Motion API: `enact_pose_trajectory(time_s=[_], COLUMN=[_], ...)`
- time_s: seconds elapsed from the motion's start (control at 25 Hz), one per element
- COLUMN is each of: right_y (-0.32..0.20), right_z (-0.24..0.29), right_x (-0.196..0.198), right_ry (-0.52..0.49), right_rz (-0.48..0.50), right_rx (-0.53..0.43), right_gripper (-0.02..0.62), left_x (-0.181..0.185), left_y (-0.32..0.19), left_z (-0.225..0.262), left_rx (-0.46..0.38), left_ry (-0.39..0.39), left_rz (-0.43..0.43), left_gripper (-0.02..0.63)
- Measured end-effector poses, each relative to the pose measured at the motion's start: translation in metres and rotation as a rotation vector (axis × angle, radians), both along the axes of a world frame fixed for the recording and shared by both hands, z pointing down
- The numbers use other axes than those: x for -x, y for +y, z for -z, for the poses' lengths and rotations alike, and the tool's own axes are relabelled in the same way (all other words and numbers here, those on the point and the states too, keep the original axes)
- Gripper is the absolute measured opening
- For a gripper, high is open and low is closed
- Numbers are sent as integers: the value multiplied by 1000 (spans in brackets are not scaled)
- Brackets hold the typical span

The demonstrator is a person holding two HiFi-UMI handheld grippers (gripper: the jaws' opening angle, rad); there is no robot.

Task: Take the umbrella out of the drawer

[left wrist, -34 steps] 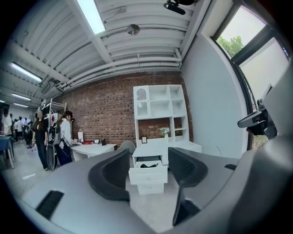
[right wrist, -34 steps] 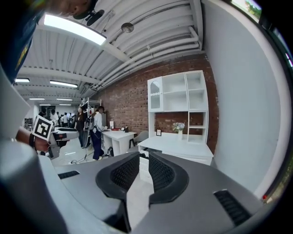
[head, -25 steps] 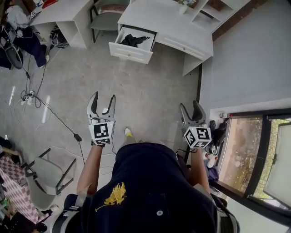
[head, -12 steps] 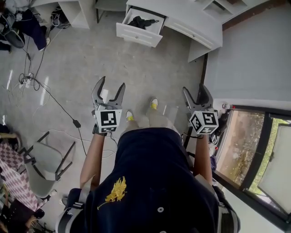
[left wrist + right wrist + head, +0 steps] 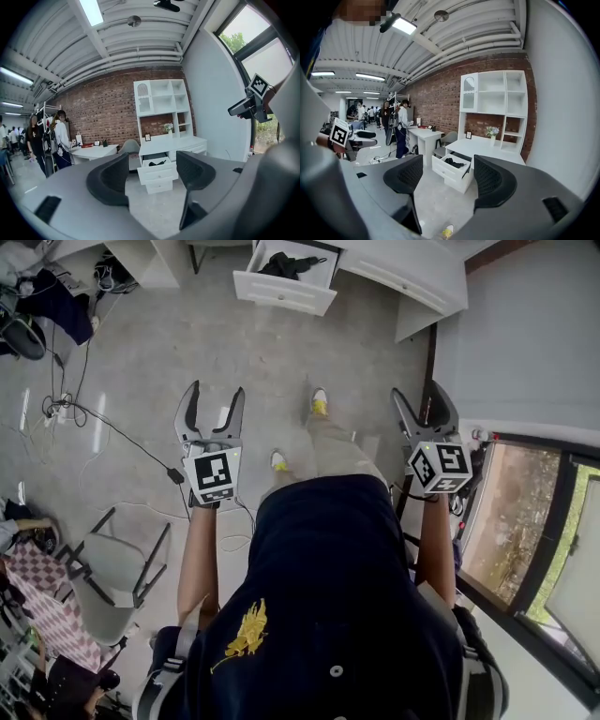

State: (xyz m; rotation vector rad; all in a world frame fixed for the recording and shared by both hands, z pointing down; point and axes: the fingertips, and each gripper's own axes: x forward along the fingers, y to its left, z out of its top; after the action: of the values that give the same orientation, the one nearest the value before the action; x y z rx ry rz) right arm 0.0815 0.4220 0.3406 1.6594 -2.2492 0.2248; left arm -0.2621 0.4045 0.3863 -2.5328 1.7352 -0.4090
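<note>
The umbrella [image 5: 282, 263], a dark folded bundle, lies inside the open drawer [image 5: 281, 292] that stands pulled out at the left end of the white desk [image 5: 403, 268]. In the head view it sits at the top edge of the frame. A broad stretch of bare floor [image 5: 281, 362] separates it from both tools, so nothing is within reach yet.

The left gripper [image 5: 216, 404] has just been opening its jaws. They stand wide with nothing between them, and its own view shows only the distant drawer [image 5: 157, 166] and the umbrella [image 5: 158, 162] through the gap. The right gripper [image 5: 420, 401] has likewise just been opening and is spread as far as it goes, also empty. Its view frames the drawer [image 5: 449, 169] and the umbrella [image 5: 453, 162] between the pads, a little toward the left one.

Both grippers point forward at the desk, so the umbrella lies straight ahead of the fingers and low. The drawer lines up more closely with the left gripper than with the right, which makes the left the likelier hand to arrive first. The umbrella's long axis seems to run along the drawer's front edge. At this range it is too small to be sure, so the wrist turn for the grasp is best judged closer in.
</note>
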Motion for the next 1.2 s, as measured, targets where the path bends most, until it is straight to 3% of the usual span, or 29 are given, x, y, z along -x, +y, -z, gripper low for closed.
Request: enact_pose_trajectory(time_s=[0.32, 0.48, 0.64, 0.96, 1.2], right_y=[-92, -147, -192, -258, -281], right_z=[-18, -19, -31, -51, -88], right_x=[-1, -2, -24, -62, -83], right_ry=[-33, -106, -149, -220, -248], right_rz=[83, 122, 154, 172, 205], right_rx=[14, 1, 3, 35, 127], right_gripper=[347, 347, 345, 345, 345], left_x=[-14, -24, -53, -113, -146], left_y=[-51, -84, -119, -189, -214], left_z=[-6, -10, -13, 9, -8], left_rx=[62, 139, 170, 171, 282], left_ry=[-36, -86, -161, -218, -297], left_rz=[28, 48, 59, 36, -7], left_gripper=[330, 324, 299, 299, 299])
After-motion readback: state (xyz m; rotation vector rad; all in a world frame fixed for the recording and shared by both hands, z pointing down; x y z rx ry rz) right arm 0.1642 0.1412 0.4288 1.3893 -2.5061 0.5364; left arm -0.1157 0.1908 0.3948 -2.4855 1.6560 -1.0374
